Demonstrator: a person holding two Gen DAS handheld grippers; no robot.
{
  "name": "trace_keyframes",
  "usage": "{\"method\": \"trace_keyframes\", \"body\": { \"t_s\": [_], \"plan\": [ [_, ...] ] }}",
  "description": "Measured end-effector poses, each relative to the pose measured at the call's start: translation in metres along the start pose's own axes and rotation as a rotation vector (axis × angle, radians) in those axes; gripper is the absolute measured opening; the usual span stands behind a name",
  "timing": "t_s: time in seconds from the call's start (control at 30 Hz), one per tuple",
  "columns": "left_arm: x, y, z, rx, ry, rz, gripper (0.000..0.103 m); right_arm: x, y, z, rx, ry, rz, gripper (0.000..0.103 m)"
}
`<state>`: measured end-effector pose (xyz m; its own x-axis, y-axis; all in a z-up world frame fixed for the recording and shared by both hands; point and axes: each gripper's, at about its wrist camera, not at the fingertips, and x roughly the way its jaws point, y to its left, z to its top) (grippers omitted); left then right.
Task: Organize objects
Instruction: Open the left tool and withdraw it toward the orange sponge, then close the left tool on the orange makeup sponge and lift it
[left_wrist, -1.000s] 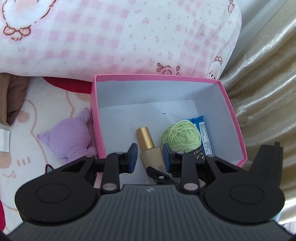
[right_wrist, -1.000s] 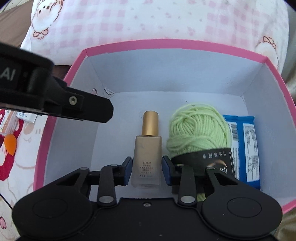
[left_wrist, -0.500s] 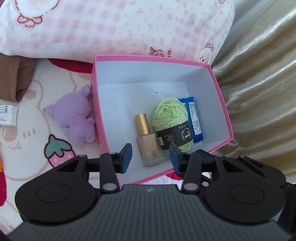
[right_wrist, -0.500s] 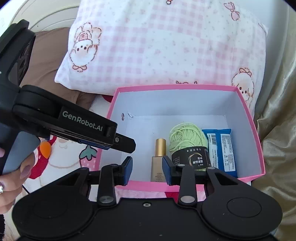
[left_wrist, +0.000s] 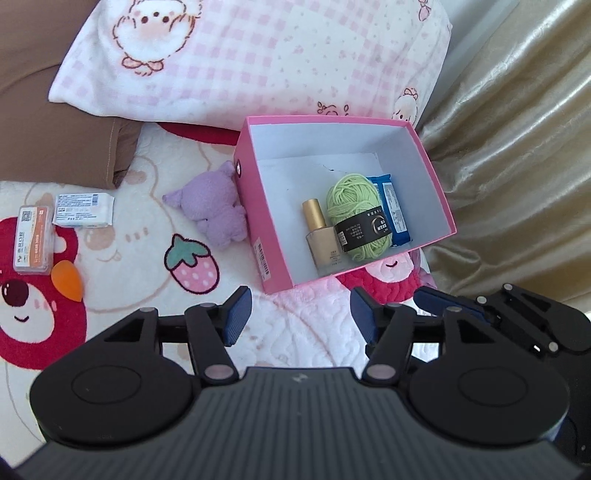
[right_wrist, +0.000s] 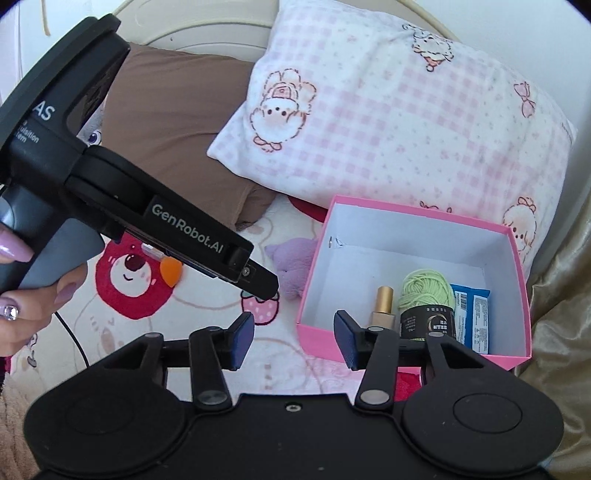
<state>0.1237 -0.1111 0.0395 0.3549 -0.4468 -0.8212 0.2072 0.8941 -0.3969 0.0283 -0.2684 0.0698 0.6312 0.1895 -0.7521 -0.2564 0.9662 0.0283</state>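
Left tool (left_wrist: 300, 314) hangs above the blanket, jaws apart and just opening, nothing between the blue pads but quilted fabric. Right tool (right_wrist: 293, 341) is the same story: jaws spread, opening a moment ago, empty, its right pad in line with the near wall of the pink box (right_wrist: 517, 280).

Out from the left tool, the pink box (left_wrist: 258, 206) sits just beyond, open-topped, on the cartoon-print blanket (left_wrist: 122, 280). Inside it, along the near side, three things lie in a row: a gold-capped bottle (left_wrist: 320, 236) on the left, a ball of green yarn (left_wrist: 356, 206) with a black band touching it in the middle, a blue packet (left_wrist: 393, 206) on the right against the yarn.

Just left of the box, pressed to its outer wall, lies a purple plush toy (left_wrist: 214, 206). Farther left on the blanket: a white packet (left_wrist: 83, 210), an orange-labelled case (left_wrist: 33, 240) beside it, and an orange teardrop sponge (left_wrist: 66, 278) near the case.

Behind the box, a pink checked pillow (left_wrist: 258, 62); to its right, gold curtain fabric (left_wrist: 517, 166).

In the right wrist view, a hand (right_wrist: 26, 291) with painted nails grips the left tool's handle.
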Motion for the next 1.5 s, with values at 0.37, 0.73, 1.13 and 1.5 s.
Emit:
{"method": "trace_keyframes", "body": {
  "t_s": [0.37, 0.73, 1.13, 1.5],
  "plan": [
    [-0.054, 0.067, -0.034, -0.118, -0.132, 0.040, 0.073, 0.017, 0.069, 0.015, -0.167, -0.051, 0.146, 0.085],
    [-0.054, 0.174, -0.044, -0.229, -0.169, 0.145, 0.089, 0.085, 0.095, 0.022, -0.159, -0.095, 0.293, 0.088],
    [-0.012, 0.235, -0.059, -0.253, -0.284, 0.081, 0.089, 0.163, 0.106, 0.017, -0.006, -0.137, 0.371, 0.088],
    [0.039, 0.277, -0.069, -0.312, -0.302, 0.003, 0.086, 0.237, 0.146, 0.002, -0.171, -0.052, 0.287, 0.087]
  ]
}}
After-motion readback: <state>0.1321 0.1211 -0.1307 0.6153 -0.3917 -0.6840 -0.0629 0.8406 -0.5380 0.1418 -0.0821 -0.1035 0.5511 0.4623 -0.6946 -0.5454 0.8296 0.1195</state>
